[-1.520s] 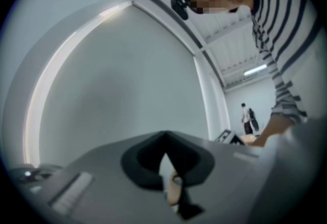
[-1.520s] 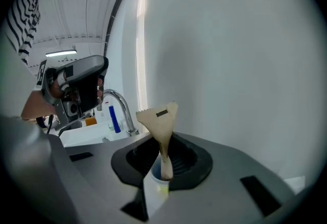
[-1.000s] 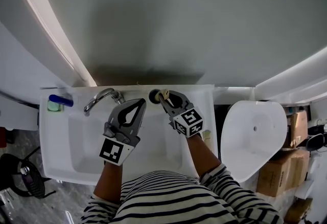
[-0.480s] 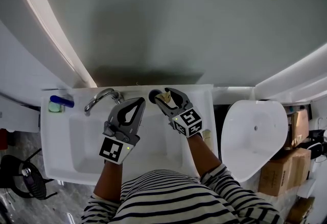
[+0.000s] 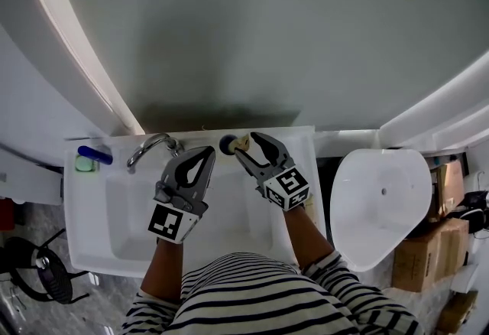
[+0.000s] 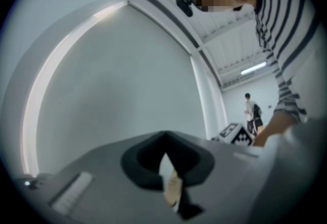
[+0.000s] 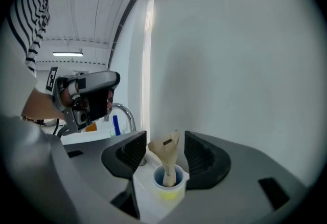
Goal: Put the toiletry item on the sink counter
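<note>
A beige toiletry item (image 7: 165, 152) stands upright in a small blue-rimmed cup (image 7: 168, 177) on the back ledge of the white sink counter (image 5: 304, 148). The head view shows the cup (image 5: 226, 144) and the item (image 5: 242, 144) just right of the faucet. My right gripper (image 7: 166, 147) has just been opening. Its jaws now stand wide on either side of the item, with the pads off it. In the head view the right gripper (image 5: 249, 145) sits at the cup, while my left gripper (image 5: 207, 152) hovers over the basin, shut and empty. The left gripper (image 6: 164, 137) points at the bare wall.
A chrome faucet (image 5: 152, 146) stands at the back of the basin. A blue and green item (image 5: 91, 157) lies at the counter's left corner. A white toilet (image 5: 380, 203) is to the right, with cardboard boxes (image 5: 429, 249) beyond it. The grey wall rises right behind the counter.
The right gripper's jaws have opened and let go of the beige item, which stays in the cup. That gripper has lifted a little. The left gripper has kept still.
</note>
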Available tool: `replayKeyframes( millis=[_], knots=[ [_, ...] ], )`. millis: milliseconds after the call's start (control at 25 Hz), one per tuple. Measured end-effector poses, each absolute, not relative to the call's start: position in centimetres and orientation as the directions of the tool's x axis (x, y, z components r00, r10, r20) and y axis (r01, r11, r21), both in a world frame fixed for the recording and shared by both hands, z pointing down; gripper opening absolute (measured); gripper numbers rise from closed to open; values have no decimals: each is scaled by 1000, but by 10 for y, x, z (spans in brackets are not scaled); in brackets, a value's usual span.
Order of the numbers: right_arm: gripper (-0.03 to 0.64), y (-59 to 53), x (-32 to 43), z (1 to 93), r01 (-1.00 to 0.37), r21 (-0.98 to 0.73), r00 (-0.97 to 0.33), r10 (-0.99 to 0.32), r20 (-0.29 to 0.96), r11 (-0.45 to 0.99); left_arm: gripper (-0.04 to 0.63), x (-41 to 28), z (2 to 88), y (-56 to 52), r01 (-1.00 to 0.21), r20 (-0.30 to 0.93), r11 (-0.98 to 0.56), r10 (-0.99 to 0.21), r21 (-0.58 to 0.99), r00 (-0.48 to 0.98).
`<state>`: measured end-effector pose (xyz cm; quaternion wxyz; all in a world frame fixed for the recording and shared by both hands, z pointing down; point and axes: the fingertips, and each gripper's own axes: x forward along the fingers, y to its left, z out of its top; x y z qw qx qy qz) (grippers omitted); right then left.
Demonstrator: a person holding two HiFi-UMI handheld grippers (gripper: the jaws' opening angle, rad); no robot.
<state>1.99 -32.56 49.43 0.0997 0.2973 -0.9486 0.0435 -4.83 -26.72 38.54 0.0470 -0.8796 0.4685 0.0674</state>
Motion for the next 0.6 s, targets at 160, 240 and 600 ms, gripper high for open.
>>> replayKeyframes(
  millis=[160,240,600],
  knots=[
    [204,-313,30,470,-585,-21,-803,-575,154,811,6,-45,379,-261,-826,-166,-563,-812,-31,560],
    [204,-305,35,456,-587,-11,-804,-581,126,810,6,-42,376,-257,-824,-165,-566,-809,-35,563],
    [196,-257,53,398,-575,45,-817,-576,13,817,6,-32,359,-230,-810,-171,-583,-794,-57,584]
  ],
)
